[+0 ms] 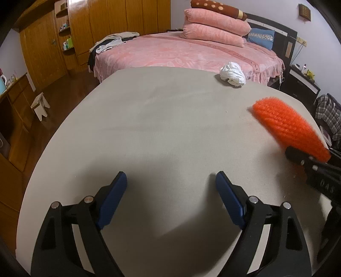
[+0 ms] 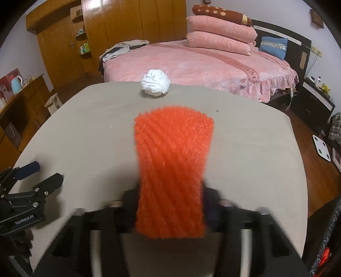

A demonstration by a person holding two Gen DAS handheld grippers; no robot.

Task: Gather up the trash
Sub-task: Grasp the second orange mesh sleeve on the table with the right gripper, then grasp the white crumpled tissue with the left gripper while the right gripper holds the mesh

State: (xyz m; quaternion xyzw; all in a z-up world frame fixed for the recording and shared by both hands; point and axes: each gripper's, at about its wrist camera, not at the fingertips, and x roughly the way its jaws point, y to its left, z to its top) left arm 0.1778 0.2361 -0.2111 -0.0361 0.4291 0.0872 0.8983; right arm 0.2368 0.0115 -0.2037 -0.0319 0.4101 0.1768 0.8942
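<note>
Right gripper [image 2: 170, 204] clamped on orange foam-net sleeve [image 2: 172, 170], frame centre, raised over grey counter [image 2: 255, 149]. Left gripper [image 1: 170, 181] spread wide, empty, lower frame. Crumpled white paper wad [image 2: 155, 83] at counter's far edge, unobstructed. Pink bed [image 2: 202, 64] beyond.

I log colours only. The table [image 1: 149, 132] top is flat beige-grey, unpatterned. Near its far edge I see a crumpled white wad [image 1: 232, 74]. The foam net sleeve [image 2: 172, 170] is bright orange with a diagonal ribbed mesh pattern. On the left gripper [image 1: 170, 181] I note dark blue pads [image 1: 113, 198] on black arms. The right gripper [image 2: 170, 213] frame reads black, blurred. The bed cover [image 2: 191, 64] is pink with a faint leafy pattern; the top pillow [image 2: 221, 12] is brown with tan dots. The wardrobe [image 2: 127, 23] is orange-brown wood.
</note>
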